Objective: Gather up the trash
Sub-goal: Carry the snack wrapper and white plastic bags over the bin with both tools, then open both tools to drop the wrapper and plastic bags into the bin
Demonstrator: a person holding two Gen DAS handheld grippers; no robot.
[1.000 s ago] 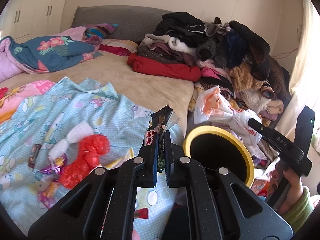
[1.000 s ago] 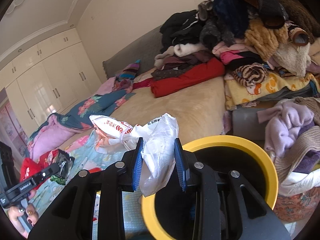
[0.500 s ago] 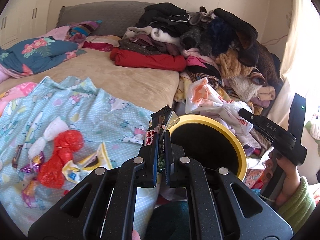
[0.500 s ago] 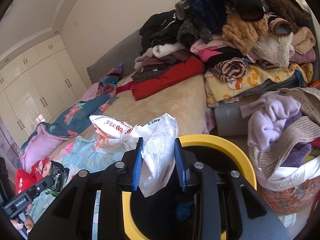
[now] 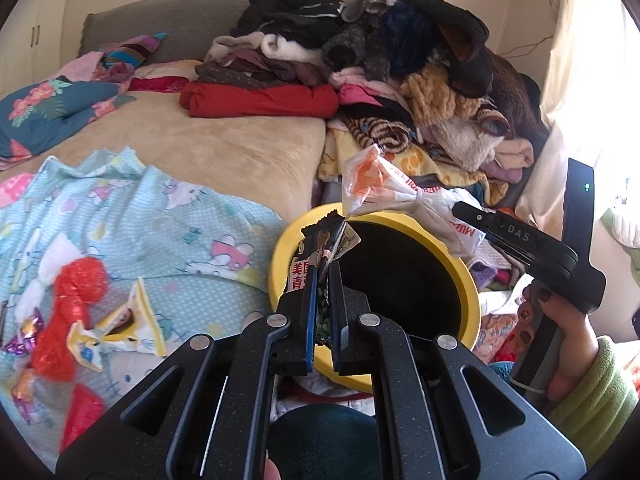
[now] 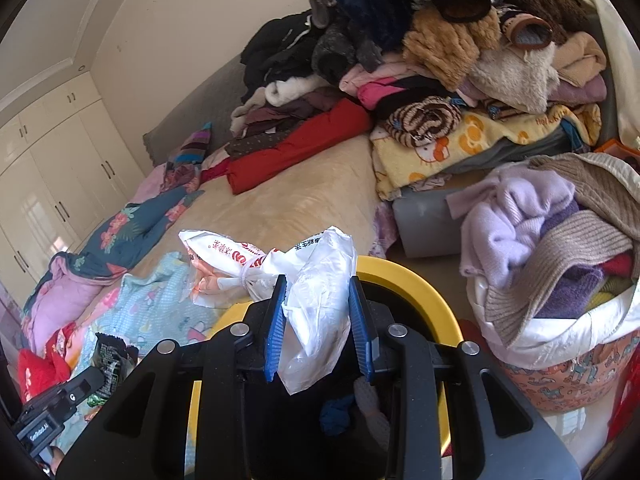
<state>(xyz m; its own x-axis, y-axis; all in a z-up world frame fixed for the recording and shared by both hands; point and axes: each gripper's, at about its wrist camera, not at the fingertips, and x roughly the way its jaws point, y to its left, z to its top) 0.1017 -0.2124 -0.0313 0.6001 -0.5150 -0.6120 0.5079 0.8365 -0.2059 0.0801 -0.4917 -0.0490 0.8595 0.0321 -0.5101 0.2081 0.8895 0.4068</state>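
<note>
left gripper (image 5: 324,300): fingers clamped tight on a dark snack wrapper (image 5: 320,252), lower middle of its own view, right over the near rim of the bin

right gripper (image 6: 320,328): fingers pinched on a knotted white plastic bag (image 6: 316,300) with red print, its tail hanging down over the bin's mouth

bin (image 5: 468,284): yellow rim, black inside, standing just off the bed's edge; in the right wrist view some blue and pale stuff sits down in it

bed (image 5: 224,148): tan cover, with a light blue cartoon sheet (image 5: 160,220) at lower left of the left view

leftover trash: red plastic bag (image 5: 68,312), yellow wrapper (image 5: 128,324) and a few candy wrappers lying on that sheet, far left

clothes pile (image 5: 400,60): big heap at upper right, behind the bin

basket (image 6: 560,364): stuffed with knitwear, right edge of the right view
</note>
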